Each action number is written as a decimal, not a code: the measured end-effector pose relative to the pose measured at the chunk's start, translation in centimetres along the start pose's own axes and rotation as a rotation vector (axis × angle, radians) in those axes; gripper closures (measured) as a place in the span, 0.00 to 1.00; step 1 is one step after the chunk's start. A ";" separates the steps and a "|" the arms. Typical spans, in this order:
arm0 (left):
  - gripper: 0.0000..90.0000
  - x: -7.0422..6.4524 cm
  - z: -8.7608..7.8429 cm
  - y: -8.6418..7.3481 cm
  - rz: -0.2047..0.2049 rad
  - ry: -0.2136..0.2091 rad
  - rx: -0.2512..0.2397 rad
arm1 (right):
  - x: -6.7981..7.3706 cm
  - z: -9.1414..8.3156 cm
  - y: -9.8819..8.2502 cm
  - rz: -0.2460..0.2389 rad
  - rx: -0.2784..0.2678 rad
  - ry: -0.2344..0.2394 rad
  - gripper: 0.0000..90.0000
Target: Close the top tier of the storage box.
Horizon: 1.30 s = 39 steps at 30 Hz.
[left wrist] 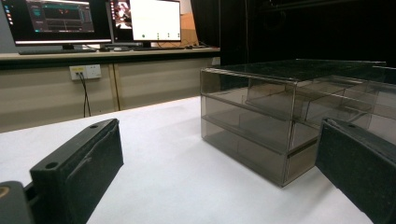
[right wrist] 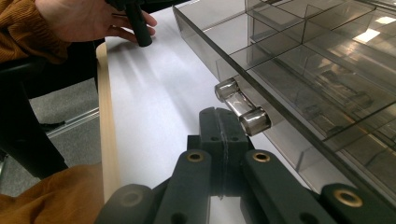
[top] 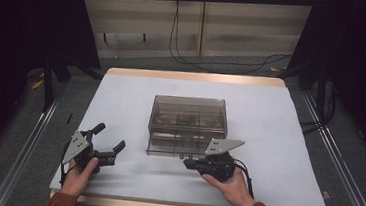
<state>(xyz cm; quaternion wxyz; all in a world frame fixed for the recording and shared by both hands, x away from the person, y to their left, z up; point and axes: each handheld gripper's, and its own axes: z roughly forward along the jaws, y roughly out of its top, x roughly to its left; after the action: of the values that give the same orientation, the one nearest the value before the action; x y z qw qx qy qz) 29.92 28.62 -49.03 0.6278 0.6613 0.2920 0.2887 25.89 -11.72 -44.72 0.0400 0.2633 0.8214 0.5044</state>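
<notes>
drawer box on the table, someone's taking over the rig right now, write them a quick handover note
Left gripper: open, holding nothing, on the table left of the smoky clear drawer box.
Right gripper: jaws together, tips by the bottom drawer's clear handle, beside it rather than around it.
Bottom drawer: sticks out a little toward the person; the compartments in sight look empty.
Done: drawer partly open.
Left: probably get a grip on the handle and move the drawer.

Wooden table [top: 193, 76], white sheet [top: 121, 102] over top; smoked clear drawer box [top: 188, 114] at centre.
</notes>
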 end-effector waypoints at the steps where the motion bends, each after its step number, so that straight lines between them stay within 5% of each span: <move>1: 0.01 0.0 0.0 0.0 -0.001 0.000 0.000 | 0.0 0.0 0.0 0.000 -0.001 -0.001 1.00; 39: 0.01 0.0 0.0 0.0 0.000 0.000 0.000 | -0.6 0.2 0.6 0.010 -0.015 -0.016 1.00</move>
<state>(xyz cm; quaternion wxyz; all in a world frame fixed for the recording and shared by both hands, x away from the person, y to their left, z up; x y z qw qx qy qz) 29.92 28.62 -49.03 0.6278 0.6611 0.2922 0.2888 26.73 -11.63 -44.48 0.0461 0.2713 0.8157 0.5088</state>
